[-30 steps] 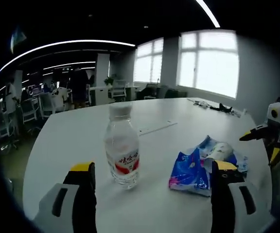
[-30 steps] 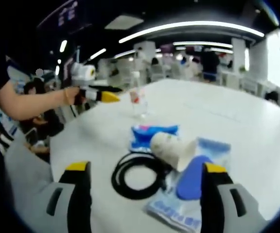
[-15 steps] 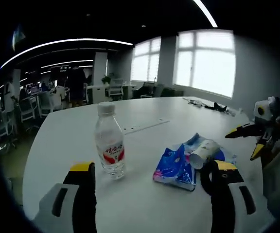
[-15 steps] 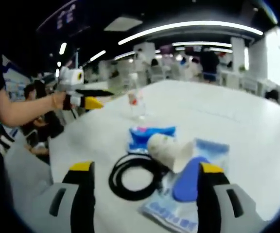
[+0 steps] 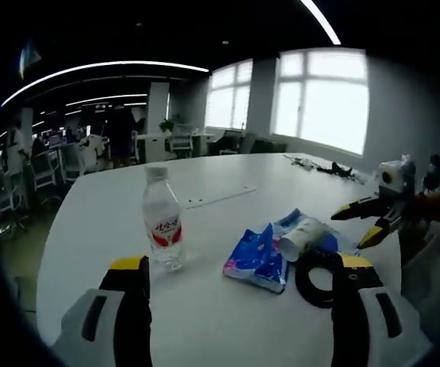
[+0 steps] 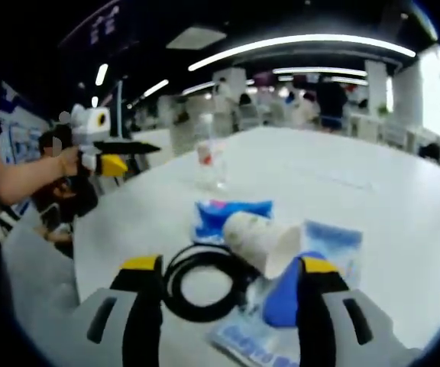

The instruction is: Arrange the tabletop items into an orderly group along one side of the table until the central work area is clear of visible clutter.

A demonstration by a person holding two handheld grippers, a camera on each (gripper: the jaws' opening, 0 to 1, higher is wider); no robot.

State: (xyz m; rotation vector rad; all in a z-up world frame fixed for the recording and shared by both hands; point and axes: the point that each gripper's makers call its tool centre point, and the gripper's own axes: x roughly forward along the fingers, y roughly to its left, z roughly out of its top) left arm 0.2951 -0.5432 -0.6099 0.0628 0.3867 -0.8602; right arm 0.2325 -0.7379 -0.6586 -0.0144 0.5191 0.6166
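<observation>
Both claws gape apart, gripping nothing: left gripper, right gripper. Mid-frame on the white table: blue packet, black cable coil, paper cup, water bottle standing left.

Bright windows are glowing behind the table, ceiling light strips are shining overhead, and office chairs are standing nearby.

Both claws agape, unladen.
</observation>
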